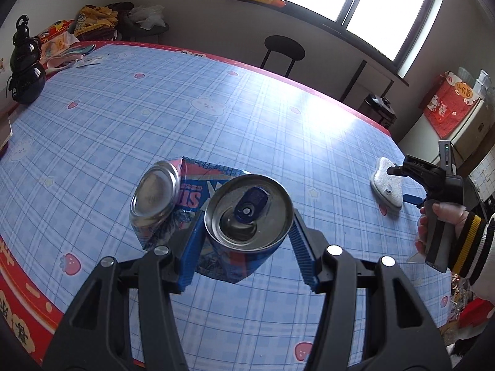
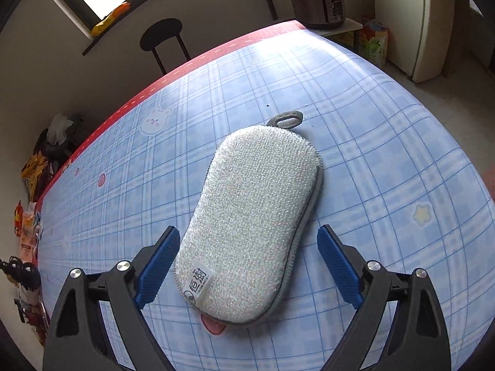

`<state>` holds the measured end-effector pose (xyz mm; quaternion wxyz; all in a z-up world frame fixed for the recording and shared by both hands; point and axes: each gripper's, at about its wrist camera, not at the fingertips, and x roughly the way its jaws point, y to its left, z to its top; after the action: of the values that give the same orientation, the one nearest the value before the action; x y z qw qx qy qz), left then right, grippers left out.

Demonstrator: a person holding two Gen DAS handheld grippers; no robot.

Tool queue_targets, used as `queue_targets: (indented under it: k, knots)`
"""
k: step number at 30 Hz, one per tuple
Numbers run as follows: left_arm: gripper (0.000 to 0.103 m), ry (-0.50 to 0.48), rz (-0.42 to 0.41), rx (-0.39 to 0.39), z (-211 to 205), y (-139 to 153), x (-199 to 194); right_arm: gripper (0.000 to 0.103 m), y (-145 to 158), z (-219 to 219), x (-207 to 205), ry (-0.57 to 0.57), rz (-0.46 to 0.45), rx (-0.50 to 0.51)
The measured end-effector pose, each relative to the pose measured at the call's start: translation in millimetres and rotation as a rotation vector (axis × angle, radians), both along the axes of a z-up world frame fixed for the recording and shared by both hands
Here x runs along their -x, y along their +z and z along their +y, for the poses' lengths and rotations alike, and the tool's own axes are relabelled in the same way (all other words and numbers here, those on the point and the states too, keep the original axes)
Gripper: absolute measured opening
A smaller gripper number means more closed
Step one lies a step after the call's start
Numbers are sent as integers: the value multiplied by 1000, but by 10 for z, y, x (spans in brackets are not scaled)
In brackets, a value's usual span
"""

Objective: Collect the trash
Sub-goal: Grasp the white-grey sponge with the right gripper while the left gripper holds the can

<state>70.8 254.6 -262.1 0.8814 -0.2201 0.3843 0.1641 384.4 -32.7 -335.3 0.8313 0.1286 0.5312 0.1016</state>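
Aluminium can (image 1: 244, 216), crushed and folded, sits between the blue pads of the left tool (image 1: 246, 238); the pads press its flanks just below the top rim, and the can appears lifted clear of the table (image 1: 216, 108), though contact beneath it cannot be confirmed. Its base end juts to the left, its pull-tab end faces the camera. Right tool (image 2: 247, 266) is spread wide and holds nothing; its pads straddle the near end of a grey sponge (image 2: 250, 216) lying flat on the blue checked cloth, the left pad at or just beside its edge, the right pad apart from it. Seen from the left wrist view, that tool (image 1: 399, 182) hovers at the sponge (image 1: 386, 185) near the table's right edge. Judgement: the pick-up of the can is in hand and a second pick-up is being prepared. Next move calls for carrying the can to a bin and, if the sponge counts as trash, closing on its narrow width. No bin shows in either view. Glare from the window washes out the middle of the table; clutter at the far left corner is too small to identify. The can's underside and the sponge's lower face are hidden.
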Motion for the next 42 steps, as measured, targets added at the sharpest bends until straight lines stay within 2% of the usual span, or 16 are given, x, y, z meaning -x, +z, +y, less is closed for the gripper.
queue_targets:
  k: [2, 7, 10, 16, 19, 21, 24, 27, 31, 33, 40, 41, 42]
  knots:
    - [55, 1, 1, 2, 17, 3, 14, 93, -25, 96, -18, -12, -12, 39]
    - [55, -16, -1, 6, 17, 11, -4, 99, -98, 373, -12, 18, -25, 211]
    - [55, -25, -4, 12, 33, 9, -7, 96, -97, 382, 9, 15, -27, 221]
    - [55, -30, -12, 28, 75, -3, -52, 84, -37, 314, 80, 68, -7, 183]
    - [55, -51, -21, 28, 60, 22, -112, 73, 12, 226, 211, 120, 8, 126]
    - [55, -69, -24, 27, 23, 43, -158, 54, 60, 175, 290, 143, 15, 79]
    - [55, -93, -24, 34, -54, 59, -219, 36, 157, 120, 385, 172, 19, 29]
    - [55, -117, -25, 41, -136, 69, -282, 25, 276, 78, 461, 205, 9, -20]
    - [55, -150, -28, 46, -265, 93, -367, 16, 373, 52, 518, 247, 5, -74]
    - [55, -166, -26, 49, -324, 93, -405, 4, 388, 58, 530, 263, 12, -98]
    - [55, -208, -11, 51, -419, 63, -571, 6, 353, 173, 550, 286, 49, -129]
    - [55, -205, -15, 52, -407, 67, -579, 13, 332, 180, 531, 279, 55, -134]
    - [55, -204, -16, 53, -400, 69, -587, 39, 313, 192, 518, 270, 60, -123]
